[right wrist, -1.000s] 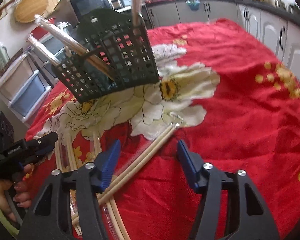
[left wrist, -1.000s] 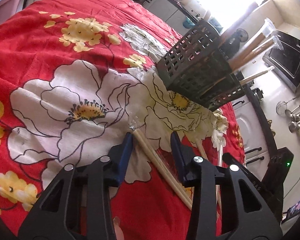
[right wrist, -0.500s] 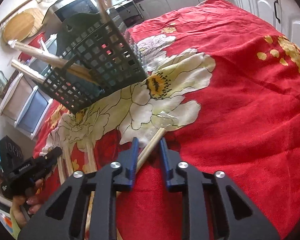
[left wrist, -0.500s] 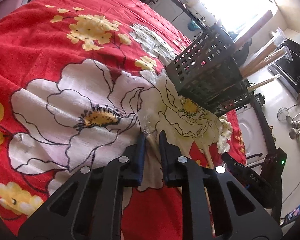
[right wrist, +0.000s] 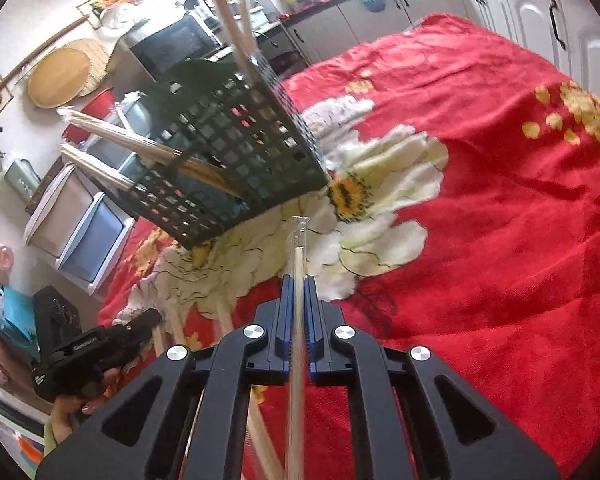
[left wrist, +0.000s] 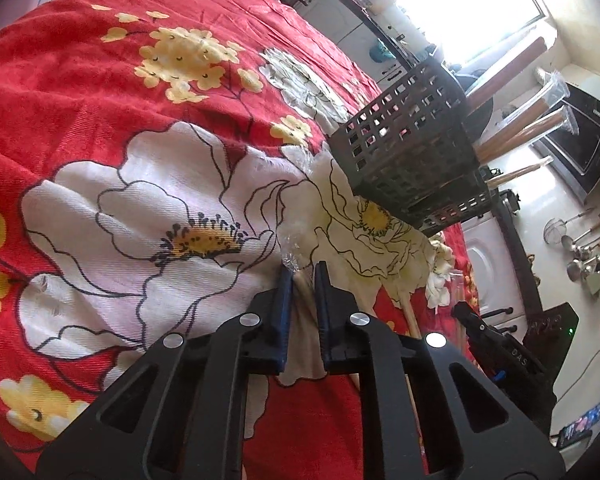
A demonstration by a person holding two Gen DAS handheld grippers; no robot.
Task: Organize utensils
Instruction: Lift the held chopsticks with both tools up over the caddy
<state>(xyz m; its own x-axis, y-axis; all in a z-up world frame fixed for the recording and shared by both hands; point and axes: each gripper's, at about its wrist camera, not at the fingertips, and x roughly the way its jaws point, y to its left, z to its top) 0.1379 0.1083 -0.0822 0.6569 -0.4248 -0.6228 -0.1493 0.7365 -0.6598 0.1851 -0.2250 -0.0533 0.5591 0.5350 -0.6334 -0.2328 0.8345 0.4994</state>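
A black mesh utensil basket (left wrist: 412,160) stands on the red flowered cloth (left wrist: 100,80) with several wrapped chopstick pairs leaning out of it. My left gripper (left wrist: 303,276) is low over the cloth, its jaws closing tight on a wrapped chopstick pair (left wrist: 305,286) whose clear wrapper tip pokes out ahead. My right gripper (right wrist: 299,280) is shut on another wrapped chopstick pair (right wrist: 299,248), which runs forward between the pads and points at the basket (right wrist: 236,160). A hand (right wrist: 66,416) holds the left gripper (right wrist: 100,344) at the lower left.
More chopstick pairs (right wrist: 224,316) lie on the cloth between the two grippers, and one (left wrist: 408,312) lies right of the left gripper. Kitchen cabinets (right wrist: 520,12) and a microwave (right wrist: 172,48) stand beyond the table. Storage drawers (right wrist: 80,236) are past its left edge.
Both grippers went from open astride their chopstick pairs to shut on them. The right gripper rolled, and its pair now lines up with the fingers.
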